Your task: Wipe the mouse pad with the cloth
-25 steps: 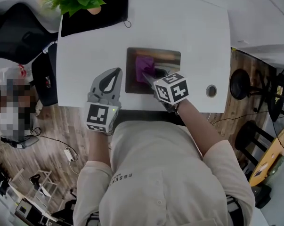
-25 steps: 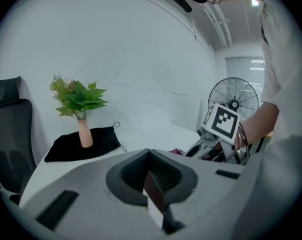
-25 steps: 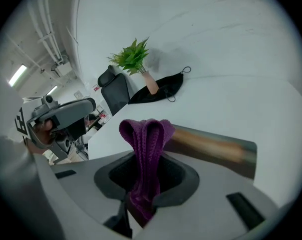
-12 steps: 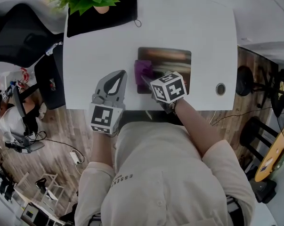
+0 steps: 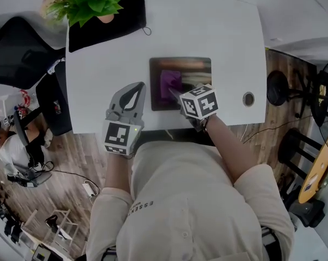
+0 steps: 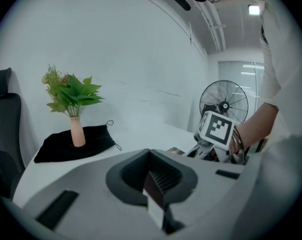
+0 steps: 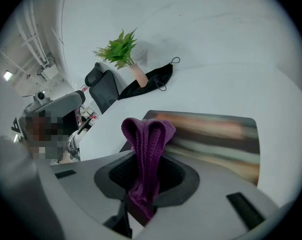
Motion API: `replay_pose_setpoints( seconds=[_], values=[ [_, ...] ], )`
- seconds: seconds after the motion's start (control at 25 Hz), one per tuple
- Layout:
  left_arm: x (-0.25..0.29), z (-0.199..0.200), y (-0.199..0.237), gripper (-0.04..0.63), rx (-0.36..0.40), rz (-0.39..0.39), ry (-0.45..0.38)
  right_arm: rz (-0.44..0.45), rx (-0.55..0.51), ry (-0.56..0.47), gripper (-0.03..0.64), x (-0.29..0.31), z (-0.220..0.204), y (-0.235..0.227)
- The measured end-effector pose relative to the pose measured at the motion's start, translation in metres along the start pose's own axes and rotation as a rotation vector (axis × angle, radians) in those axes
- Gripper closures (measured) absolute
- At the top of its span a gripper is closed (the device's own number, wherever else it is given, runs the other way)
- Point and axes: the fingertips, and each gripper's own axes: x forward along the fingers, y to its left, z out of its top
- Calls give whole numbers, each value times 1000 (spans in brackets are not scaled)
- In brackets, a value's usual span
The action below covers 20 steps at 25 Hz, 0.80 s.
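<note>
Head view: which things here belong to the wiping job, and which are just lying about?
Job in hand:
purple cloth, pinched in the right hand-held gripper
mouse pad under it

Lying about:
vase of greenery
black pouch beneath the vase
round desk grommet
left hand-held gripper, shut and empty, beside the pad

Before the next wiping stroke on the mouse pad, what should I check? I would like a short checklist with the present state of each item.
1. Cloth gripped by right gripper: ok, jaws shut on it.
2. Cloth over mouse pad: ok, over its left part.
3. Cloth pressing on the pad: cannot tell.
4. Left gripper off the pad: ok, jaws shut, empty, beside the pad's left edge.
5. Vase out of the path: ok, at the far left corner of the table.
</note>
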Motion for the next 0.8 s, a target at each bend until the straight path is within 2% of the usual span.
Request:
replay_pose_setpoints(
  seconds=[0.2,0.8],
  values=[
    [14,4,-9,594,0,-7,-7,-29,22,-12,514,-17,-7,-23],
    [63,19,-66,594,37,-93,-3,-117,104,-48,511,-83,-36,-103]
  ],
)
